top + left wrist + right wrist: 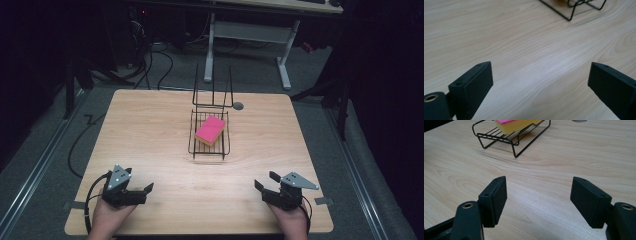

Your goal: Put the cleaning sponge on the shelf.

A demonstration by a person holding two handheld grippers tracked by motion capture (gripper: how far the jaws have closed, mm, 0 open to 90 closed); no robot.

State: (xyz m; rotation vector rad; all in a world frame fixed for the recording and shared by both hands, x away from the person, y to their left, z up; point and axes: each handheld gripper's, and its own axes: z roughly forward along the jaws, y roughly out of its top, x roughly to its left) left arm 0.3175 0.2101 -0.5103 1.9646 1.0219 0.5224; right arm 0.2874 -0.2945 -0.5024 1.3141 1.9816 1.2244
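A pink-topped yellow sponge lies in a black wire rack at the middle of the wooden table. In the right gripper view the sponge and rack sit far ahead, upper left. The left gripper view catches a corner of the rack at the top. My left gripper rests open near the front left edge, held by a hand. My right gripper rests open near the front right edge. Nothing lies between either pair of jaws.
A tall black wire frame stands upright just behind the rack. A round grey grommet sits in the table beside it. Beyond the table are a white desk frame and cables on the floor.
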